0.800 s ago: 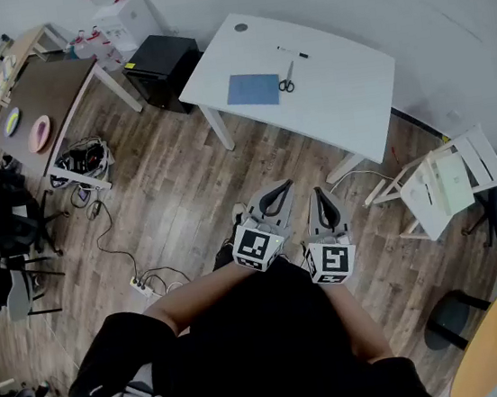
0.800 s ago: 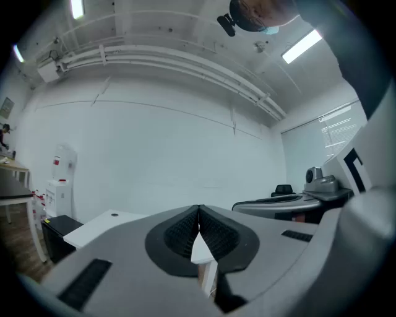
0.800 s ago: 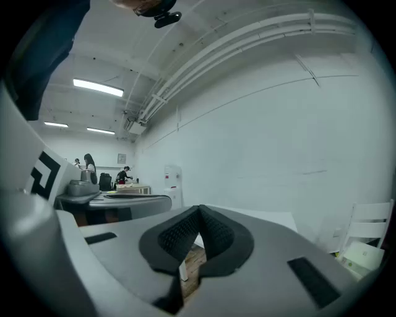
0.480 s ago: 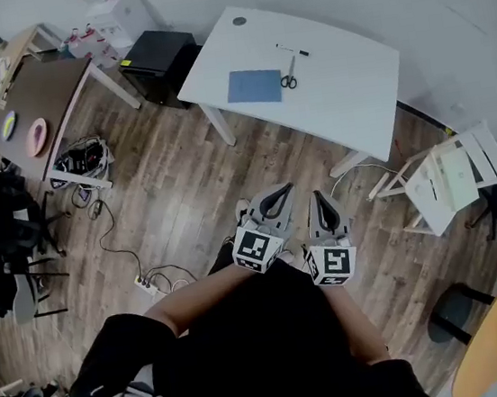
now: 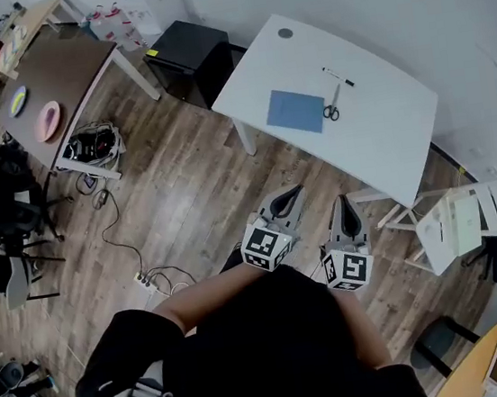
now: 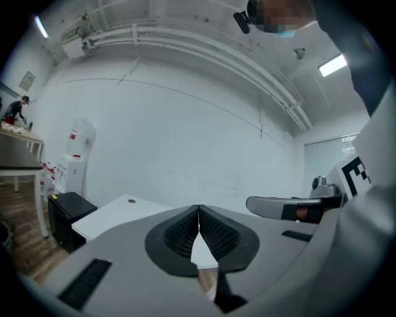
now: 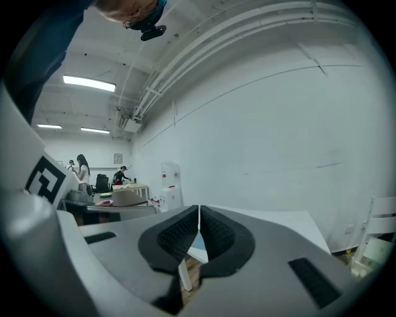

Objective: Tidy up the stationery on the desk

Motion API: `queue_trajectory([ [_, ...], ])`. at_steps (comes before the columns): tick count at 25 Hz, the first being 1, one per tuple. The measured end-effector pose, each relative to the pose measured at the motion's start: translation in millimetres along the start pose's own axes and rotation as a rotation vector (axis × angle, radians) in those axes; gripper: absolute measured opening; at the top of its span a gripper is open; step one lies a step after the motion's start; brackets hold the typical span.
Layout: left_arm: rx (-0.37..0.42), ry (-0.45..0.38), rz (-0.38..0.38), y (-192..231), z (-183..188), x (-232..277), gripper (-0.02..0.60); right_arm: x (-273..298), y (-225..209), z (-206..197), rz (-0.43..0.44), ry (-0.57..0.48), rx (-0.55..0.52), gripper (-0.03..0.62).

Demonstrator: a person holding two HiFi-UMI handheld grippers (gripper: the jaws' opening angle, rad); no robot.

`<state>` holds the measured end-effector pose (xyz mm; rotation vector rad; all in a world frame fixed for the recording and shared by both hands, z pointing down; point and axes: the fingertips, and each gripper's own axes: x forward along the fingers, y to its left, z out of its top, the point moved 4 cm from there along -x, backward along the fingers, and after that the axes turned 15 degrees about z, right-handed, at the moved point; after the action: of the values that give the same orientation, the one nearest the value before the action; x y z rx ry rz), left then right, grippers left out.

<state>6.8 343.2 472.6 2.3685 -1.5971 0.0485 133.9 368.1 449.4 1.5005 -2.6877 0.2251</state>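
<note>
Down on the wooden floor (image 5: 193, 191), well short of the white table (image 5: 387, 143), we hold both tools out ahead of us. The left gripper (image 5: 295, 192) and the right gripper (image 5: 345, 200) sit side by side, apart from each other.

On the table lie a blue sheet (image 5: 295, 111), a pair of scissors (image 5: 332, 108) just beside its right edge, and a pen (image 5: 338, 76) near the scissors' tips. A black cabinet (image 5: 191, 51) stands by the table's left end. A brown table (image 5: 64, 72) carrying a pink plate (image 5: 49, 121) stands farther left. A white folding chair (image 5: 460, 220) stands near the right end, and a cable (image 5: 114, 247) trails across the floor.

Looking along the left gripper, we see its fingers (image 6: 216, 232) pressed together with nothing between them. Beyond them are the table's near corner, the cabinet, a white dispenser (image 6: 77, 155) and a bare white wall (image 6: 185, 136).

Looking along the right gripper, we find its fingers (image 7: 216, 235) likewise closed and empty. The tabletop stretches off to the right, and a sliver of the blue sheet shows below the tips. People (image 7: 80, 168) stand far off in the room at the left.
</note>
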Motion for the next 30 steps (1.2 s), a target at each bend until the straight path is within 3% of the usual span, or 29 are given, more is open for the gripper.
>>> queue_trajectory([
  [3, -0.016, -0.011, 0.058, 50, 15, 24, 0.014, 44, 6, 5, 0.033, 0.015, -0.008, 0.034],
  [7, 0.003, -0.019, 0.042, 93, 27, 50, 0.014, 95, 15, 7, 0.048, 0.042, -0.031, 0.034],
  [15, -0.004, -0.046, -0.003, 134, 37, 86, 0.014, 131, -14, -6, -0.07, 0.109, -0.002, 0.034],
  [21, -0.004, -0.049, 0.105, 157, 38, 111, 0.015, 168, -40, -11, -0.051, 0.133, 0.024, 0.034],
  [26, 0.013, -0.025, 0.11, 177, 32, 153, 0.015, 210, -74, -19, -0.003, 0.14, 0.051, 0.035],
  [30, 0.034, 0.049, 0.21, 204, 24, 191, 0.015, 244, -111, -31, 0.07, 0.198, -0.023, 0.035],
])
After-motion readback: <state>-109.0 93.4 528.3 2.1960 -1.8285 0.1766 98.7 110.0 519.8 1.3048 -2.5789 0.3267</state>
